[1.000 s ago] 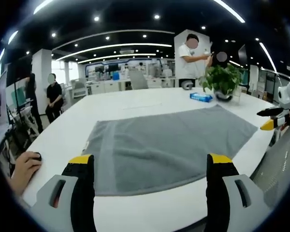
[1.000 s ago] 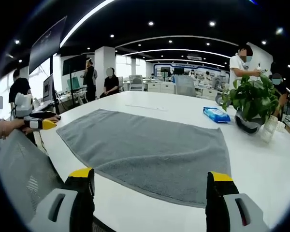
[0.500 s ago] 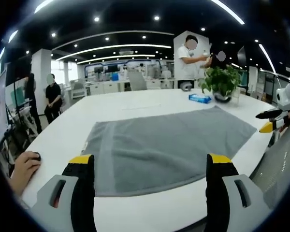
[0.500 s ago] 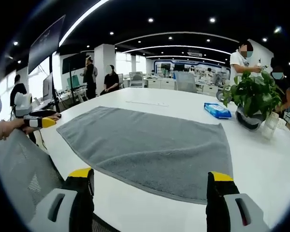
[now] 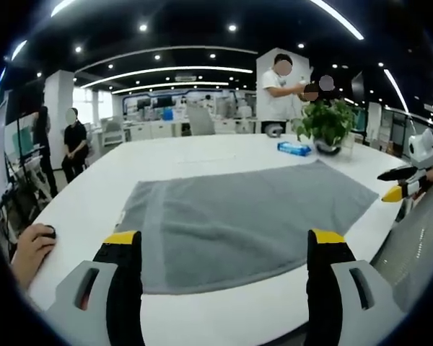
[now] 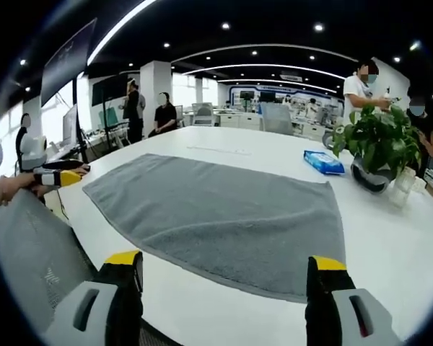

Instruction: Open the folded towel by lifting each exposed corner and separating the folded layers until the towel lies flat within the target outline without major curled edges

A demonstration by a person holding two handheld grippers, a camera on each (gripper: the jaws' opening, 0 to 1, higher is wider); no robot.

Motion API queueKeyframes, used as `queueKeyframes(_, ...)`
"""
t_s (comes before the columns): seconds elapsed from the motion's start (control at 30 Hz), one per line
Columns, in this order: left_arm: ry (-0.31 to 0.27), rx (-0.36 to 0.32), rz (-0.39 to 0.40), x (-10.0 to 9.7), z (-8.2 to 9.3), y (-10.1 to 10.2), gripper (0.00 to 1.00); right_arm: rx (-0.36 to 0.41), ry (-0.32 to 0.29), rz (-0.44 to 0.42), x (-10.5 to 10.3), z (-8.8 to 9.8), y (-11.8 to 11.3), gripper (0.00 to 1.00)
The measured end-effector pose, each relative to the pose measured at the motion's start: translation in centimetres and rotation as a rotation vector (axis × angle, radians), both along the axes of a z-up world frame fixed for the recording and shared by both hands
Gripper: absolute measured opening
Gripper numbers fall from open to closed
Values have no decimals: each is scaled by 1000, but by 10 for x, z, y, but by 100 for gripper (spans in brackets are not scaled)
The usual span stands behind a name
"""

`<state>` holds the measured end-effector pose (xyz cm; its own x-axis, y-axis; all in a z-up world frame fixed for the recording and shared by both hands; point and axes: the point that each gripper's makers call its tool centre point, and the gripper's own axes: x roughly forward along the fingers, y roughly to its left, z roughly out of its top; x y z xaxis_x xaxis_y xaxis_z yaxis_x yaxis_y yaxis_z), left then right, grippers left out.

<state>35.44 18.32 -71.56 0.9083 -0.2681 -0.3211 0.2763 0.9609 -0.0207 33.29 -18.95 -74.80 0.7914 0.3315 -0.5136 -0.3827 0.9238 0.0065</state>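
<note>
A grey towel [image 5: 238, 220] lies spread flat on the white table [image 5: 202, 148], also seen as the towel [image 6: 216, 213] in the right gripper view. My left gripper [image 5: 224, 249] hangs open above the table's near edge, nothing between its yellow-tipped fingers [image 5: 121, 238]. My right gripper [image 6: 224, 270] is open too, held off the towel's near edge. The right gripper [image 5: 408, 184] shows at the right of the left gripper view; the left gripper [image 6: 54, 175] shows at the left of the right gripper view.
A potted plant [image 6: 379, 148] and a blue pack [image 6: 323, 161] stand at the table's far side. A mesh chair back [image 6: 29, 252] sits near me. A hand rests on a mouse [image 5: 32, 245]. Several people [image 5: 278, 90] stand beyond the table.
Both views have drifted slightly; the towel stays flat and both grippers stay open.
</note>
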Motion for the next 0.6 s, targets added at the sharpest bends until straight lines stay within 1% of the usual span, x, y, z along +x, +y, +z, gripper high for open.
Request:
queueKeyframes(0.07,8,-2,-5,-1,-2,-1,95,8,10,-2,-1,-1,1,95)
queueKeyframes(0.17,1,-6,-10,0,0,-2,95,10,9,-9,0,-1,-1,96)
queueKeyframes(0.3,14,3,-12,-1,-3,-2,95,12,18,-6,-1,-2,0,95)
queueKeyframes(0.4,6,-7,-11,0,-1,-2,95,7,16,-6,0,-2,0,95)
queueKeyframes(0.5,14,7,-12,0,-3,-1,95,9,19,-8,0,-2,0,95)
queueKeyframes(0.6,15,7,-17,-1,-3,-1,95,15,19,-7,-1,-2,1,95)
